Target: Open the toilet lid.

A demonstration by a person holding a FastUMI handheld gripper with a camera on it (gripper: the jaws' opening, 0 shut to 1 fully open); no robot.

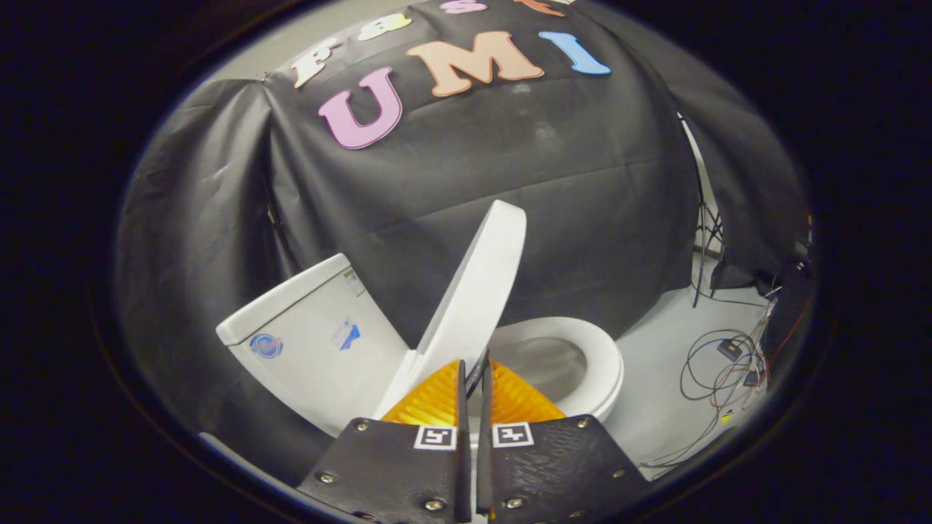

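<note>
A white toilet stands just ahead of my fingers, with its tank (313, 338) to the left and its seat ring (593, 349) down over the bowl to the right. The toilet lid (477, 284) is raised at a steep tilt and leans back toward the tank without touching it. My gripper (477, 367) sits at the lid's near side edge, low down by the hinge end. Its fingers are pressed almost together, and a thin sliver of the lid's rim shows in the narrow gap between them.
The booth's black cloth wall hangs behind the toilet. On the pale floor to the right lie loose cables (717, 367) and small boxes. A thin stand leg (703, 247) rises at the cloth's right edge.
</note>
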